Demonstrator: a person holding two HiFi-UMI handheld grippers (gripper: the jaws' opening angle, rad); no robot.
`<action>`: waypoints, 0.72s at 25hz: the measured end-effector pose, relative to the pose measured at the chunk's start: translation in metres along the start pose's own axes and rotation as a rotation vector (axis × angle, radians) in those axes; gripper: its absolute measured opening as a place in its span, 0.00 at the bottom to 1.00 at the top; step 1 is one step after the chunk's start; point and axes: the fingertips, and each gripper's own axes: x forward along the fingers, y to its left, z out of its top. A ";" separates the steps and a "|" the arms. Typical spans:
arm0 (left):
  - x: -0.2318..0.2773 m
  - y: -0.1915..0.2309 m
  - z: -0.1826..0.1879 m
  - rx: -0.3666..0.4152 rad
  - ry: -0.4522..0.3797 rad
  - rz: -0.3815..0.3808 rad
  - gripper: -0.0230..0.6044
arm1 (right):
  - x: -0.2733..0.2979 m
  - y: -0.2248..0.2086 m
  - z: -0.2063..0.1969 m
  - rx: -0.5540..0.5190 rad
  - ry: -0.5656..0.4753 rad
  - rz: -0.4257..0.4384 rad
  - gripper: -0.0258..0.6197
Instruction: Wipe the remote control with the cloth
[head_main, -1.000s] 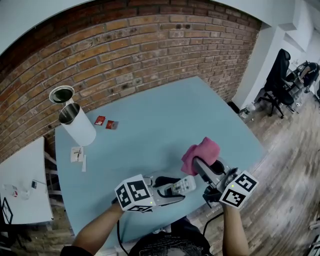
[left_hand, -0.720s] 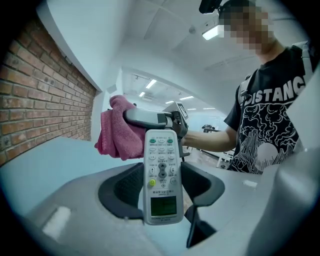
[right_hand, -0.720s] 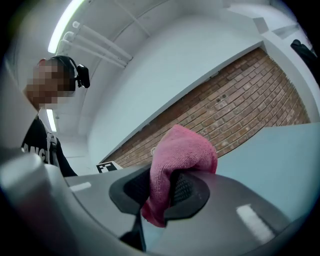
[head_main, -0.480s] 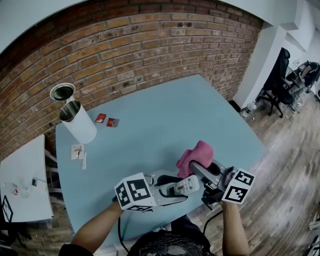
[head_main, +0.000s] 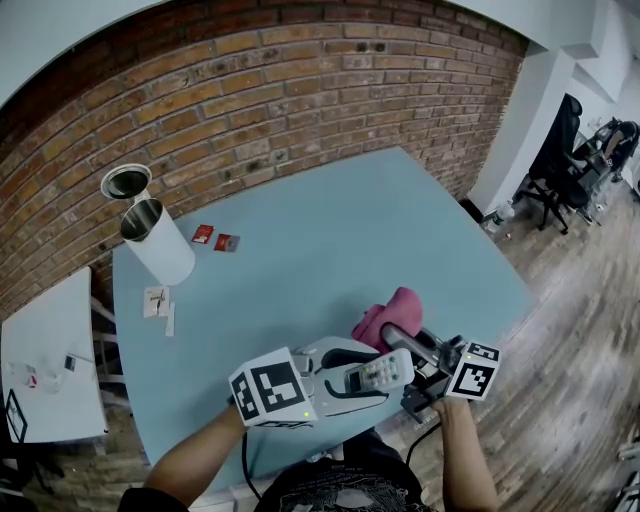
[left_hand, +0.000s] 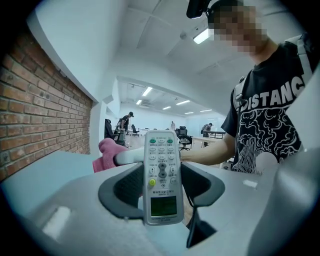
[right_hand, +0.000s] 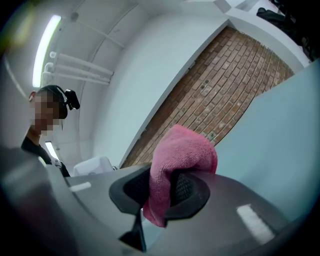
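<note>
A white remote control (head_main: 378, 373) with grey buttons and a small green screen is gripped between the jaws of my left gripper (head_main: 385, 370), held above the near edge of the light blue table (head_main: 300, 260). In the left gripper view the remote (left_hand: 161, 177) stands lengthwise between the jaws of the left gripper (left_hand: 161, 182), buttons facing the camera. My right gripper (head_main: 385, 332) is shut on a pink cloth (head_main: 386, 314), just behind the remote's far end. The cloth (right_hand: 176, 167) is bunched between the jaws of the right gripper (right_hand: 167, 192) and folds over them.
Two metal-rimmed white cylinders (head_main: 152, 240) stand at the table's far left corner, with small red packets (head_main: 214, 238) and paper scraps (head_main: 157, 303) nearby. A white side table (head_main: 45, 370) sits left. A brick wall (head_main: 260, 110) runs behind; office chairs (head_main: 560, 160) stand far right.
The left gripper has lifted the remote and brought it closer to the cloth. The right gripper has sunk and rolled, bringing the pink cloth down beside the remote's far end.
</note>
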 end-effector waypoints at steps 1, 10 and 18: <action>0.000 0.000 0.002 0.009 -0.004 0.001 0.42 | 0.001 0.001 -0.002 0.018 -0.002 0.016 0.13; 0.002 -0.006 0.014 0.048 -0.024 -0.002 0.42 | 0.008 0.008 -0.014 0.112 -0.010 0.110 0.13; 0.003 -0.008 0.025 0.082 -0.032 0.010 0.42 | 0.016 0.003 -0.040 0.187 0.046 0.136 0.13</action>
